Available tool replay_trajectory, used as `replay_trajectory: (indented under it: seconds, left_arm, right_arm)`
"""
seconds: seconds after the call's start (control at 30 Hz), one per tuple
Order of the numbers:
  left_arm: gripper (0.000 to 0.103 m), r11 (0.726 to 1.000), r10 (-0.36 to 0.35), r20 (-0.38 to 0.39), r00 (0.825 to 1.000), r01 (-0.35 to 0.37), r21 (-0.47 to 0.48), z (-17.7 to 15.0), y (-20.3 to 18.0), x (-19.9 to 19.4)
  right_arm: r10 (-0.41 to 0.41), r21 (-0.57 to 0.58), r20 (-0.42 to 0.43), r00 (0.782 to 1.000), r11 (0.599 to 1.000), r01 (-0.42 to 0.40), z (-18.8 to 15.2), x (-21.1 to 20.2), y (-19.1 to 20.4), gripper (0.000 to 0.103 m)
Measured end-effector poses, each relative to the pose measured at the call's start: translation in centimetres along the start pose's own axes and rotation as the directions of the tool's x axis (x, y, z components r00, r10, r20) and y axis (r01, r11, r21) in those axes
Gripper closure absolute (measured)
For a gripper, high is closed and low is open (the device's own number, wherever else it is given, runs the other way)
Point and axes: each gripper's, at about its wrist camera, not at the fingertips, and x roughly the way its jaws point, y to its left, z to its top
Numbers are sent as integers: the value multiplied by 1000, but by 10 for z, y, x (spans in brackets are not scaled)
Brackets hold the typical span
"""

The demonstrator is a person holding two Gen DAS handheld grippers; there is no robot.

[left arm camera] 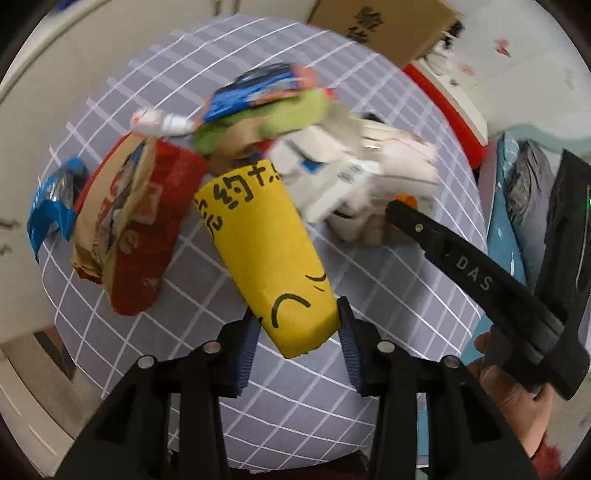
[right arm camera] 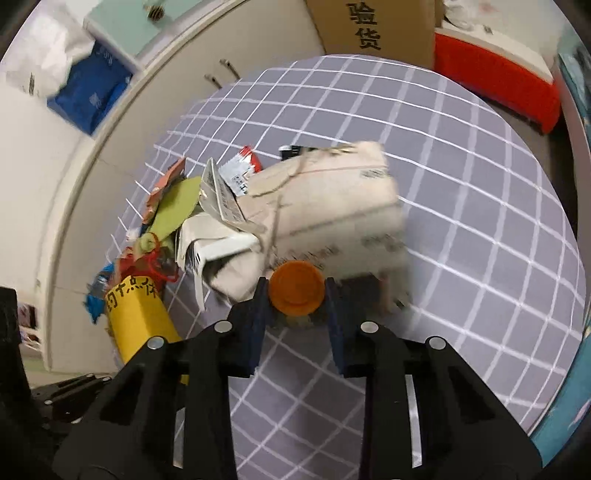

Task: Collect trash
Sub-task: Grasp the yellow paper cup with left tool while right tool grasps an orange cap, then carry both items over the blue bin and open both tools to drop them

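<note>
My left gripper (left arm camera: 297, 310) is shut on a yellow paper cup (left arm camera: 262, 251) with black writing, gripped near its lower end and lifted above the table. The same cup (right arm camera: 136, 317) shows at lower left in the right wrist view. My right gripper (right arm camera: 295, 293) has its pads against a round orange cap (right arm camera: 295, 288), beside a beige paper bag (right arm camera: 332, 206). In the left wrist view that right gripper (left arm camera: 397, 208) reaches into the pile of white crumpled paper (left arm camera: 351, 173). A red paper bag (left arm camera: 147, 221) and a blue wrapper (left arm camera: 51, 206) lie at the left.
The trash lies heaped on a round table under a grey checked cloth (right arm camera: 461, 184). A cardboard box (right arm camera: 369, 26) and a red container (right arm camera: 498, 85) stand behind the table. Green and blue scraps (left arm camera: 295, 110) top the heap. A person's hand (left arm camera: 517, 398) holds the right gripper.
</note>
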Motion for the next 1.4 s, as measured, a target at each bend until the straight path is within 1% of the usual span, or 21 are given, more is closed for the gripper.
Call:
replay_trajectory:
  seconds: [0.1,0.17,0.27,0.4,0.5,0.67,0.7,0.73,0.77,0.87,0.93,1.0,1.1,1.2,1.3,1.4]
  left_arm:
    - [63,999,-1,17,1000,0,47,-11,-28,-3]
    - [63,995,-3,29,1000,0,104,-17,-57,0]
    - [63,985,-10,18,1000,6,170,-23,-92,7]
    - [63,960,-15,-9,1000,17,279,-38,-162,30]
    - [63,940,-25,-42,999,38,340,-53,-218,55]
    - [63,905,-27,-98,995,66,420,-71,-294,97]
    - [63,896,-27,-110,994,72,437,-76,-311,107]
    - [63,891,-31,-124,992,84,447,-79,-323,114]
    - [63,884,-37,-142,989,98,456,-81,-335,122]
    - [63,864,-25,-175,984,109,491,-91,-369,145]
    - [63,858,-10,-205,979,114,501,-95,-384,160]
    - [63,851,17,-229,973,106,515,-97,-399,176]
    - [63,847,41,-276,960,113,519,-101,-416,195]
    - [63,838,75,-324,943,116,533,-107,-428,212]
    - [62,823,109,-353,929,114,557,-114,-443,229]
    - [62,805,136,-368,920,114,582,-120,-455,237]
  right_arm:
    - [48,80,18,999,996,-50,-12,-22,-27,74]
    - [54,112,35,998,992,-58,-21,-37,-44,74]
    - [53,163,63,997,985,-63,-37,-66,-82,74]
    - [17,244,96,995,969,-41,-55,-105,-149,74]
    - [-40,320,102,994,948,5,-72,-132,-215,74]
    - [-123,423,78,989,903,79,-97,-156,-308,74]
    - [-131,432,75,989,898,86,-100,-158,-320,73]
    - [-138,447,69,988,890,94,-104,-161,-340,73]
    - [-134,456,64,989,885,90,-104,-160,-350,73]
    - [-112,502,48,993,862,73,-109,-157,-390,55]
    - [-115,524,25,993,847,85,-114,-156,-413,55]
    - [-112,542,27,993,837,79,-115,-157,-425,53]
    - [-123,557,21,992,825,90,-123,-164,-442,50]
    - [-126,580,5,992,809,100,-134,-168,-455,50]
    - [-133,608,4,991,787,103,-145,-175,-465,49]
    - [-140,635,6,990,766,105,-156,-183,-476,48]
